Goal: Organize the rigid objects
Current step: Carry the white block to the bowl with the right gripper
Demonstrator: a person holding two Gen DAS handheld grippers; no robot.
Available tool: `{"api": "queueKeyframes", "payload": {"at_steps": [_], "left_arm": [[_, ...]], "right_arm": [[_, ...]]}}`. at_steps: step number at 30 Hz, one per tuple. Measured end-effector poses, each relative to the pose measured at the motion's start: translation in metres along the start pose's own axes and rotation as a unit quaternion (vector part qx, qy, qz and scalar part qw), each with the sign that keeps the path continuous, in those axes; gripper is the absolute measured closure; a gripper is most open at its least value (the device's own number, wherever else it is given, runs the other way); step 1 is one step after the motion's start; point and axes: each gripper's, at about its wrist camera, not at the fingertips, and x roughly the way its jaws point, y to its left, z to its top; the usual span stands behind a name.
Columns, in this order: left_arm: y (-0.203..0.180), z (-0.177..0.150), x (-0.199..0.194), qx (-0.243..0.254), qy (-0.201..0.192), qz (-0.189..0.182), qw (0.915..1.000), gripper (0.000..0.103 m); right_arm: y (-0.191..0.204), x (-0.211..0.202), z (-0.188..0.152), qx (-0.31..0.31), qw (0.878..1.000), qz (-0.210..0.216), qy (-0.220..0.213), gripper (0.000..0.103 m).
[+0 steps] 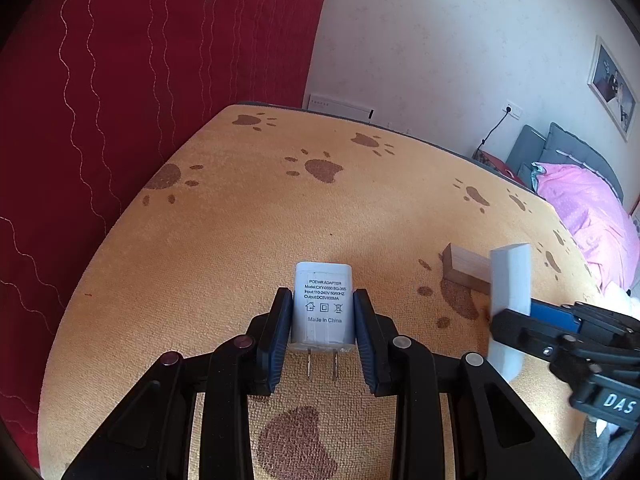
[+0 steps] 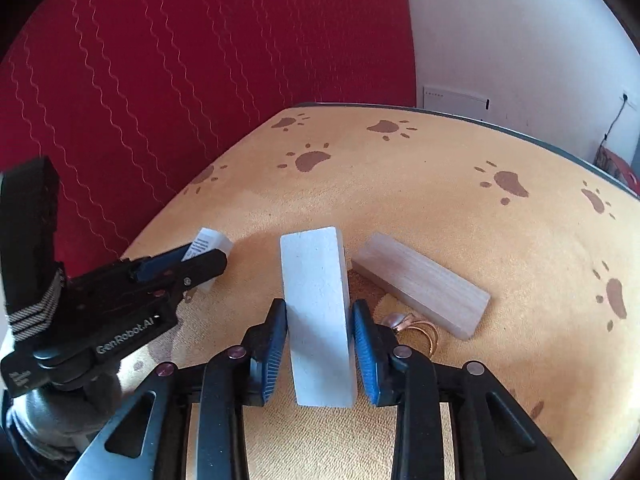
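Broadly, the orange paw-print carpeted worktop [image 2: 440, 208] carries everything, backed by a red quilted cloth [image 2: 200, 60]. On it lies a pale rectangular wooden block [image 2: 420, 284], with a thin copper-coloured ring [image 2: 420, 332] just beside its near end. The right tongs [image 2: 320, 340] are clenched on a white rectangular foam-like block [image 2: 316, 312], held upright near the wooden one. The left tongs [image 1: 324, 320] grip a small white plastic power adapter [image 1: 323, 300], prongs toward the camera. Placing each piece squarely, parallel and slightly apart, would keep the arrangement tidy; the ring should not be nudged.
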Motion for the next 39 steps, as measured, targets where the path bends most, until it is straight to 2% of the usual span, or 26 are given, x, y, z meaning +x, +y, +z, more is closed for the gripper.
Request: {"api": "queueKeyframes", "payload": {"at_steps": [6,16,26,33,39], "left_arm": [[-0.001,-0.001,0.001,0.004,0.0,0.0,1.0,0.071],[-0.003,-0.001,0.001,0.008,-0.001,-0.001,1.0,0.071],[-0.01,-0.001,-0.003,0.019,-0.005,-0.002,0.9998,0.071],[-0.033,-0.006,-0.019,0.054,-0.015,-0.013,0.9984,0.071],[-0.041,-0.012,-0.038,0.06,-0.02,-0.019,0.9978,0.071]], "right_arm": [[-0.005,-0.035,-0.019,0.039,0.999,0.01,-0.02,0.068],[-0.04,-0.071,-0.069,0.095,0.995,-0.023,-0.016,0.068],[-0.056,-0.115,-0.1,0.146,0.988,-0.04,-0.029,0.068],[-0.069,-0.138,-0.12,0.172,0.983,-0.058,-0.038,0.068],[-0.08,-0.159,-0.134,0.191,0.978,-0.07,-0.05,0.068]]}}
